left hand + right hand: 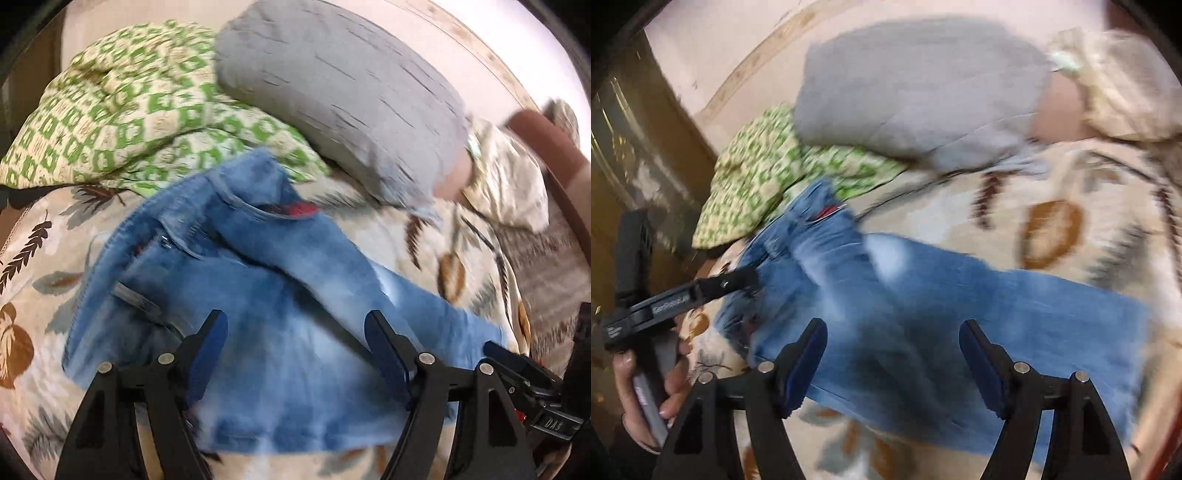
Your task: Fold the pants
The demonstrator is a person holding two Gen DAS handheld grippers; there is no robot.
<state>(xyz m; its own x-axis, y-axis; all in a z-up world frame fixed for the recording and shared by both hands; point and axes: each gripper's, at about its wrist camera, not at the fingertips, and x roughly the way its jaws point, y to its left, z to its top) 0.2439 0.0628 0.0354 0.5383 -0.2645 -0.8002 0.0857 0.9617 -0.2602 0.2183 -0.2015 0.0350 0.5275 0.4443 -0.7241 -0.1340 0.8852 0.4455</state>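
Note:
Blue jeans [280, 332] lie spread on a leaf-patterned bed cover [44, 280], waistband toward the far left, legs running to the right; they also show in the right wrist view [923, 306]. My left gripper [295, 328] is open and empty, just above the seat of the jeans. My right gripper [892, 339] is open and empty above the thigh part of the legs. In the right wrist view the left gripper [738, 280] reaches in from the left over the waistband. Both views are motion-blurred.
A grey pillow [340, 96] and a green-and-cream patterned cloth [122, 110] lie beyond the jeans. A cream pillow [506, 184] is at the far right. The bed cover also shows in the right wrist view [1052, 206]. A brown wooden surface [646, 155] stands at the left.

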